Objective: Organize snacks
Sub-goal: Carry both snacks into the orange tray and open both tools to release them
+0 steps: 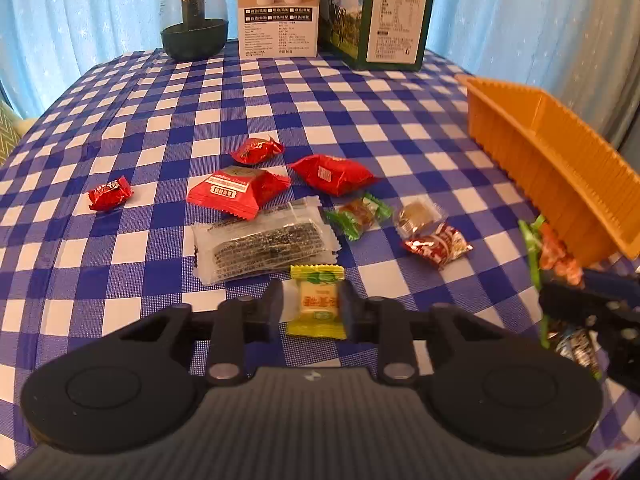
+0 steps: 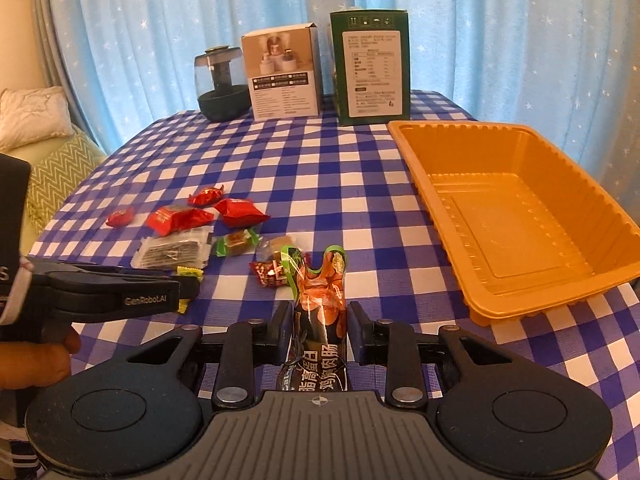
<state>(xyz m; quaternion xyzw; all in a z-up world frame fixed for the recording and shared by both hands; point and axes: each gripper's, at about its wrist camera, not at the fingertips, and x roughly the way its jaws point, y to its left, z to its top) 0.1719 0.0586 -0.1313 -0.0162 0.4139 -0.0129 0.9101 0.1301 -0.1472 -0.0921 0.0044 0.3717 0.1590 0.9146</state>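
My left gripper [image 1: 313, 305] is shut on a yellow-wrapped candy [image 1: 318, 277] at the near edge of the snack pile on the checked cloth. My right gripper [image 2: 320, 318] is shut on a dark sausage packet [image 2: 325, 280] with an orange and green top, held upright above the cloth. An empty orange tray [image 2: 520, 216] stands to the right of it. The left wrist view shows the tray's ribbed wall [image 1: 560, 168] and the sausage packet [image 1: 556, 256] just in front of it. On the cloth lie red packets [image 1: 240, 190], a clear seaweed bar [image 1: 264, 242] and a green-ended candy [image 1: 358, 216].
At the table's far edge stand a dark glass jar [image 1: 194, 20], a white box [image 1: 278, 8] and a green box [image 1: 384, 12], with a blue curtain behind. A sofa with a zigzag throw [image 2: 52, 184] lies left of the table. A hand [image 2: 32, 364] holds the left gripper.
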